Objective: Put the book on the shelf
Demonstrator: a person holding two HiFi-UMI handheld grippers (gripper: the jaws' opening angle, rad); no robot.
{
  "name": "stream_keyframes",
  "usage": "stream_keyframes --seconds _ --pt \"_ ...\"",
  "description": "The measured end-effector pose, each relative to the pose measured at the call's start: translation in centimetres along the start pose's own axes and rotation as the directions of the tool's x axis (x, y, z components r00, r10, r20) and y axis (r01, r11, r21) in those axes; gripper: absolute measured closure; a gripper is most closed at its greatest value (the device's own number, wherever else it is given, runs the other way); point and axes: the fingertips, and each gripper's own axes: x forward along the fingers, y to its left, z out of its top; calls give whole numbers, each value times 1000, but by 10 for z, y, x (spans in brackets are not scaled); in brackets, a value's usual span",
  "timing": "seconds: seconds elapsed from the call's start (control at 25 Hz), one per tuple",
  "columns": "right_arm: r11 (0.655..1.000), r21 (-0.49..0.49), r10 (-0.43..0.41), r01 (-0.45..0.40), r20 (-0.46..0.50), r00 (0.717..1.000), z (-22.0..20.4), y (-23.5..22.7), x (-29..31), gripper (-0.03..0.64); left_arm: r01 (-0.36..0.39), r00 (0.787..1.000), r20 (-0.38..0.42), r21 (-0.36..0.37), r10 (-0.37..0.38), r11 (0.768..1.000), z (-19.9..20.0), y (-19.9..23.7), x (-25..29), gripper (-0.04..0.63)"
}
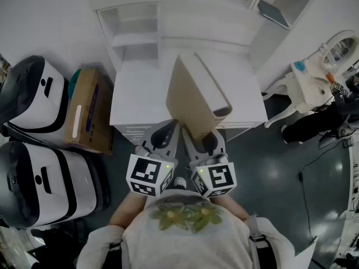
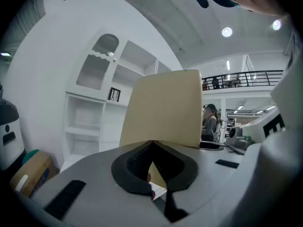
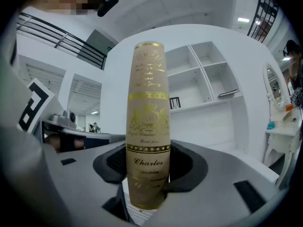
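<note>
A tan hardback book [image 1: 193, 97] is held up tilted over the white desk [image 1: 134, 102], in front of the white shelf unit [image 1: 134, 32]. My right gripper [image 1: 203, 136] is shut on its lower end. In the right gripper view the gold-lettered spine [image 3: 147, 126] stands upright between the jaws of the right gripper [image 3: 147, 167]. My left gripper [image 1: 168, 129] sits close beside it at the book's lower left corner. In the left gripper view the left gripper [image 2: 152, 143] has its jaws pinched together at the bottom edge of the book's tan cover [image 2: 165, 110], which rises straight from them.
Two white, black-trimmed machines [image 1: 33, 94] and a cardboard box [image 1: 87, 111] stand left of the desk. A white dressing table with a mirror [image 1: 320, 72] is at the right. A small picture frame [image 3: 174, 102] stands on a shelf; a flat dark item [image 1: 274, 13] lies in an upper right compartment.
</note>
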Motion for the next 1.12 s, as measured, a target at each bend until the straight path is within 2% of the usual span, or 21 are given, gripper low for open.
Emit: stream_keyframes --seconds 0.4,0.64,0.92,1.12 --pt "999 32 27 -28 12 1000 8 -28 -6 396 -5 1000 22 13 4 1000 8 -20 21 568" --pt "998 28 56 -56 10 998 1 -52 -10 396 -29 999 29 -9 29 1000 -4 -34 32 568" --pt "998 41 51 -51 -3 999 -5 -76 -2 396 -99 995 -2 -37 99 994 -18 -16 40 568" --pt "997 54 49 -48 -9 999 -8 -83 14 396 -123 992 -5 -40 123 992 -17 3 51 568"
